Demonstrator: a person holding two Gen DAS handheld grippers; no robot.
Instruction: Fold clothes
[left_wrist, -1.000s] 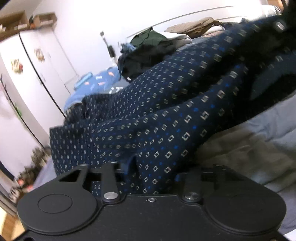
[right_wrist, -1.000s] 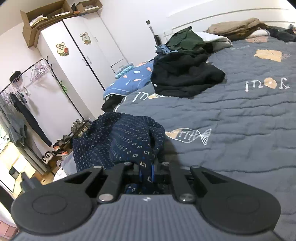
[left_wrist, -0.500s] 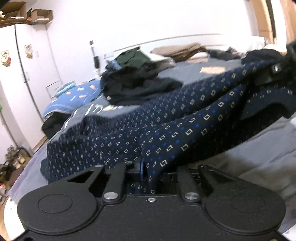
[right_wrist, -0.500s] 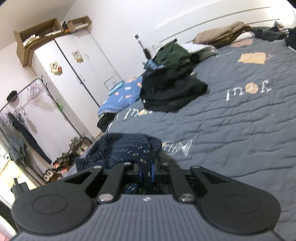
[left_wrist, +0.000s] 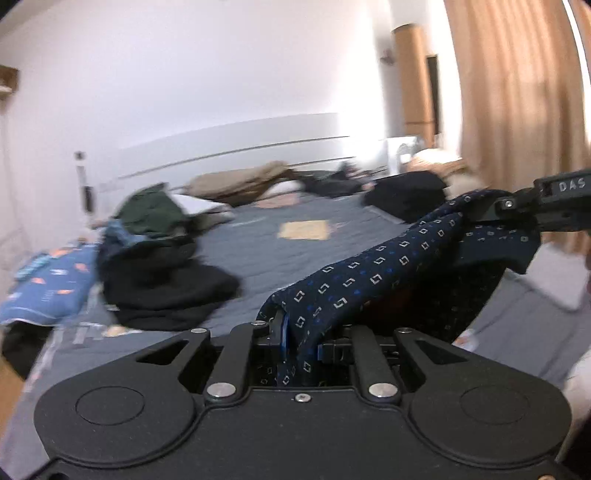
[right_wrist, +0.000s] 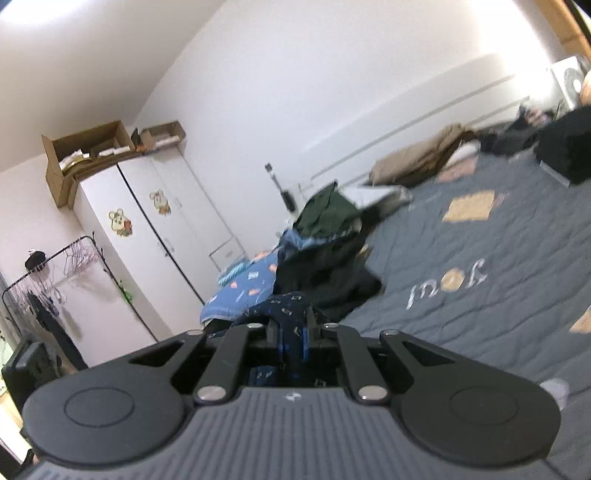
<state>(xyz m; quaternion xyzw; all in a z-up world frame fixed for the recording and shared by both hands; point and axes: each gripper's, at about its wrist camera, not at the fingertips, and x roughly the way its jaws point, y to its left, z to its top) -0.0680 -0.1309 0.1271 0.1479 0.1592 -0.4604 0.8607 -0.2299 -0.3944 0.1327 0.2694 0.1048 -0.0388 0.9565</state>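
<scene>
1. Bedroom: grey quilt (right_wrist: 480, 314) covers the bed, dark clothes pile (left_wrist: 162, 288) at 9 o'clock, white wardrobe (right_wrist: 147, 258) behind.
2. Left gripper (left_wrist: 299, 343) has just been closing; now pinching the navy patterned garment (left_wrist: 369, 280).
3. Right gripper (right_wrist: 291, 332) clamped on same garment's other end, seen at 3 o'clock in left view.
4. Garment spans between both, off the quilt.

Garment (left_wrist: 373, 280) navy with small white square outlines and blue dots; bedcover (right_wrist: 491, 310) slate grey bearing white lettering and tan patches; heaped clothes (right_wrist: 325, 266) black, dark green and pale blue; wardrobe (right_wrist: 155, 251) white with cartoon stickers; curtain (left_wrist: 517, 92) tan.
</scene>
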